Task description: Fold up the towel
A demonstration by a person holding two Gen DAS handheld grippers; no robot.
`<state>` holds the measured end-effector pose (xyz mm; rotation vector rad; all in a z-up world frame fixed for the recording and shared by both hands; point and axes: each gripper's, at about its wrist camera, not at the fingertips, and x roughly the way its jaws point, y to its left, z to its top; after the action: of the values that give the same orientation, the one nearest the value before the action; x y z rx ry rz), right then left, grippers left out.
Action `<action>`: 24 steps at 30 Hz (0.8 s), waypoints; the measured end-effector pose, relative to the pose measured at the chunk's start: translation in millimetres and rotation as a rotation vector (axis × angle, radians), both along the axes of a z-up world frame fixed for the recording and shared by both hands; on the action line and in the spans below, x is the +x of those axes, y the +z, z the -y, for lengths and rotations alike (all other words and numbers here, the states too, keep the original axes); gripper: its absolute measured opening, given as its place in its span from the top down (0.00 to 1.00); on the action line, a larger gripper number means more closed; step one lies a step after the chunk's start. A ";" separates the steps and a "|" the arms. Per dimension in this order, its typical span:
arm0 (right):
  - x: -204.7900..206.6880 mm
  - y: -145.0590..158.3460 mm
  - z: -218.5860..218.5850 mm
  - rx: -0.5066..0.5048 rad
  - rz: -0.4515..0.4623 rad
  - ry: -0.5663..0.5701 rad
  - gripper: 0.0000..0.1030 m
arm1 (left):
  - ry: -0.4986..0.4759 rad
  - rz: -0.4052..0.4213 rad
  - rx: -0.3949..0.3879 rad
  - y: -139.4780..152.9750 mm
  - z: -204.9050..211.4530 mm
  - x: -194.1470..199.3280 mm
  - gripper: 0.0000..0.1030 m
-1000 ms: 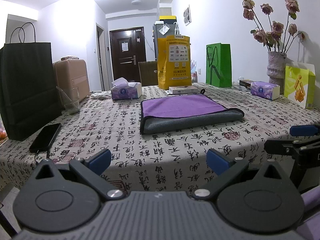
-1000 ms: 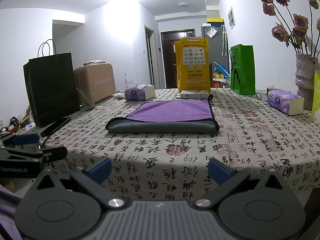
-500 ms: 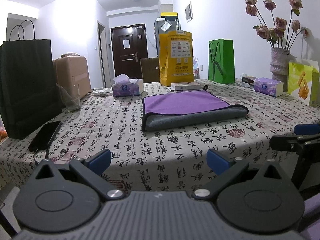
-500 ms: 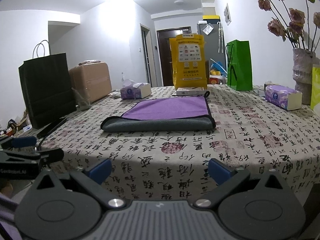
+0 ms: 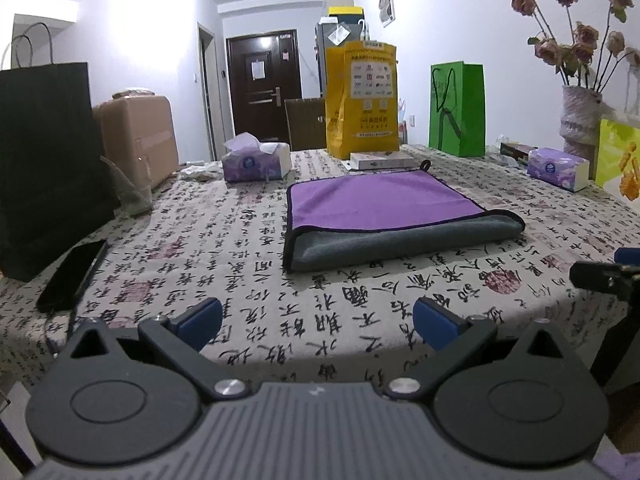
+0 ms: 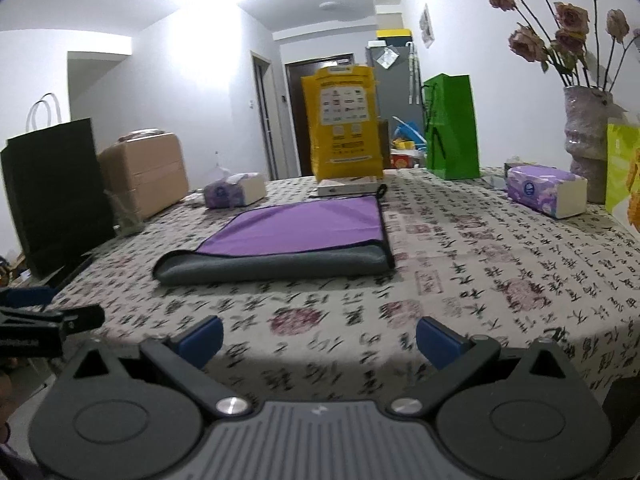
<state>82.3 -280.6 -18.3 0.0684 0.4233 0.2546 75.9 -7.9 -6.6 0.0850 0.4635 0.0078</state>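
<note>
A purple and grey towel (image 5: 384, 210) lies folded flat on the patterned tablecloth (image 5: 256, 280), its grey folded edge toward me; it also shows in the right wrist view (image 6: 296, 236). My left gripper (image 5: 318, 318) is open and empty near the table's front edge, well short of the towel. My right gripper (image 6: 320, 340) is open and empty at the front edge too. The right gripper shows at the right edge of the left wrist view (image 5: 604, 276); the left gripper shows at the left edge of the right wrist view (image 6: 48, 320).
A black phone (image 5: 72, 272) and black paper bag (image 5: 44, 160) sit at the left. Tissue boxes (image 5: 256, 162) (image 6: 544, 192), a yellow bag (image 5: 362, 100), a green bag (image 5: 456, 110) and a vase of flowers (image 5: 580, 120) stand behind and right of the towel.
Both grippers have shifted slightly at the table's front edge; the views tilt a little. The towel has not moved and both grippers stay open.
</note>
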 end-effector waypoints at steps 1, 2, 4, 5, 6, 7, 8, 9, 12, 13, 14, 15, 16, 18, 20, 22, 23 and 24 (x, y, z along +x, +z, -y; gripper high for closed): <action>5.7 0.5 2.0 -0.001 0.001 -0.008 0.00 | 0.000 -0.007 -0.004 -0.5 0.1 6.9 0.00; 11.8 0.9 4.0 -0.002 0.001 -0.013 0.00 | 0.001 -0.013 -0.007 -1.0 0.5 13.0 0.00; 24.8 1.6 6.6 0.000 -0.004 -0.013 0.01 | 0.002 -0.020 -0.005 -1.9 0.9 27.0 0.00; 32.0 1.8 7.8 -0.001 -0.007 -0.013 0.02 | 0.005 -0.022 -0.003 -2.4 1.5 33.3 0.00; 38.8 1.9 8.4 -0.002 -0.011 -0.012 0.02 | 0.007 -0.025 -0.003 -2.8 1.1 40.8 0.00; 45.6 2.0 8.7 -0.006 -0.013 -0.012 0.03 | 0.011 -0.029 -0.002 -3.1 0.8 48.0 0.00; 53.4 2.0 8.8 -0.011 -0.016 -0.012 0.04 | 0.016 -0.031 -0.002 -3.5 0.0 54.8 0.00; 59.9 1.9 8.9 -0.015 -0.019 -0.012 0.05 | 0.020 -0.032 -0.001 -4.1 -0.5 62.1 0.00; 81.3 0.2 8.5 -0.029 -0.029 -0.006 0.06 | 0.025 -0.035 0.013 -6.2 -0.8 81.5 0.00; 87.2 -1.0 7.9 -0.035 -0.031 -0.006 0.06 | 0.026 -0.037 0.014 -6.6 -1.2 87.3 0.00; 93.6 -2.1 7.7 -0.042 -0.034 -0.004 0.07 | 0.023 -0.040 0.015 -7.2 -1.9 94.1 0.00; 99.8 -3.3 7.6 -0.048 -0.038 -0.001 0.07 | 0.018 -0.043 0.017 -7.5 -2.4 100.7 0.00; 105.8 -4.4 7.6 -0.052 -0.042 0.000 0.08 | 0.012 -0.045 0.016 -8.1 -3.2 106.3 0.00; 117.0 -5.9 8.8 -0.053 -0.050 -0.002 0.09 | -0.010 -0.050 0.017 -9.2 -3.8 119.0 0.00; 130.3 -7.0 10.0 -0.054 -0.064 0.004 0.16 | -0.001 -0.057 0.013 -11.2 -6.5 131.7 0.01; 141.6 -7.5 10.9 -0.054 -0.078 0.018 0.23 | 0.015 -0.065 0.005 -13.1 -9.9 143.7 0.05; 147.7 -7.6 10.9 -0.054 -0.085 0.028 0.26 | 0.022 -0.067 0.000 -13.8 -12.0 148.6 0.11; 152.6 -7.9 10.4 -0.056 -0.087 0.035 0.29 | 0.026 -0.071 -0.007 -14.3 -13.9 153.0 0.19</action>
<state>234.8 -291.0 -26.2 0.0171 0.5182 0.2745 228.8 6.0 -20.8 0.0726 0.5357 0.0291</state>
